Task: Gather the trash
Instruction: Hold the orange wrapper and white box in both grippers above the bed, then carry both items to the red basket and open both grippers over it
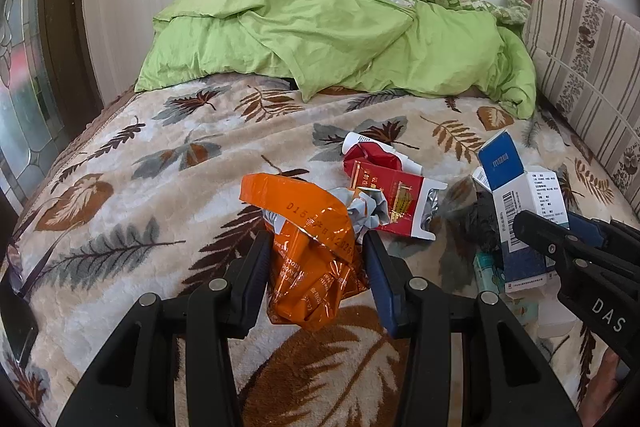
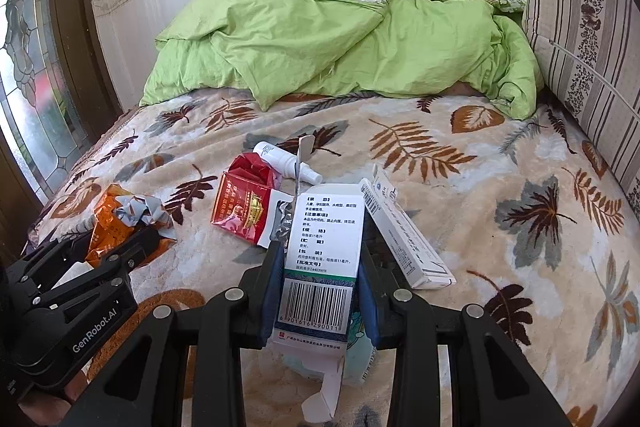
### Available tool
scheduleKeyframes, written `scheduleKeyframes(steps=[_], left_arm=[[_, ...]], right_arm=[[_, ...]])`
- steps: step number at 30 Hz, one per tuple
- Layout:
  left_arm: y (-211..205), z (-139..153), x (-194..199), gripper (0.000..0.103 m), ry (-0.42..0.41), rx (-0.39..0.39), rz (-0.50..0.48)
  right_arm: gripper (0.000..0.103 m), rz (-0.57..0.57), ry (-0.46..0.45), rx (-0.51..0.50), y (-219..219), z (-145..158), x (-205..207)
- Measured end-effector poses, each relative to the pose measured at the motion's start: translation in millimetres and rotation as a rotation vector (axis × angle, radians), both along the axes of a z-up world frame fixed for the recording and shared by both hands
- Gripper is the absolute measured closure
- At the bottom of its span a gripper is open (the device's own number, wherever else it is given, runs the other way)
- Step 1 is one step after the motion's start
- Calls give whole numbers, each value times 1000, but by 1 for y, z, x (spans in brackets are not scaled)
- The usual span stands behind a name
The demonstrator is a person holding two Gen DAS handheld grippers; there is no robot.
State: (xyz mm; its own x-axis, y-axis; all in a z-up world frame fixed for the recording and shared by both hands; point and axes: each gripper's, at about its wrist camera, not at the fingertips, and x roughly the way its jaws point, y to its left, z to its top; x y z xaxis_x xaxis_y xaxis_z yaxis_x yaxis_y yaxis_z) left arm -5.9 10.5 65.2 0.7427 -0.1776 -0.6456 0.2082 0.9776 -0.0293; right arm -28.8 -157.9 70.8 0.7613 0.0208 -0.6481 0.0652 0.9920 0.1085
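Note:
My left gripper (image 1: pixel 316 247) is shut on a crumpled orange foil wrapper (image 1: pixel 308 259) with grey paper bunched in it, on a leaf-patterned blanket (image 1: pixel 140 195). My right gripper (image 2: pixel 320 259) is shut on an open white and blue medicine box (image 2: pixel 324 247); the box also shows in the left wrist view (image 1: pixel 516 203). A torn red cigarette pack (image 2: pixel 244 203) lies between the two grippers, with a small white bottle (image 2: pixel 280 159) behind it. A long white carton (image 2: pixel 404 231) lies just right of the held box.
A green duvet (image 2: pixel 340 39) is heaped at the far end of the bed. A striped cushion (image 2: pixel 588 39) lines the right side. A tiled wall stands behind, and a stained-glass door (image 2: pixel 36 75) on the left. A pale teal packet (image 1: pixel 490 271) lies under the held box.

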Motion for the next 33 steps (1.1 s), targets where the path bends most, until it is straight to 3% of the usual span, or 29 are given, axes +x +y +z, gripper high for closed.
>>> scheduleKeyframes(steps=[27, 33], left_arm=[[-4, 0, -1, 58, 0, 2, -4], [-12, 11, -16, 58, 2, -75, -58]], right_arm=[[67, 35, -15, 19, 3, 2, -3], [67, 5, -31, 113, -12, 14, -16]])
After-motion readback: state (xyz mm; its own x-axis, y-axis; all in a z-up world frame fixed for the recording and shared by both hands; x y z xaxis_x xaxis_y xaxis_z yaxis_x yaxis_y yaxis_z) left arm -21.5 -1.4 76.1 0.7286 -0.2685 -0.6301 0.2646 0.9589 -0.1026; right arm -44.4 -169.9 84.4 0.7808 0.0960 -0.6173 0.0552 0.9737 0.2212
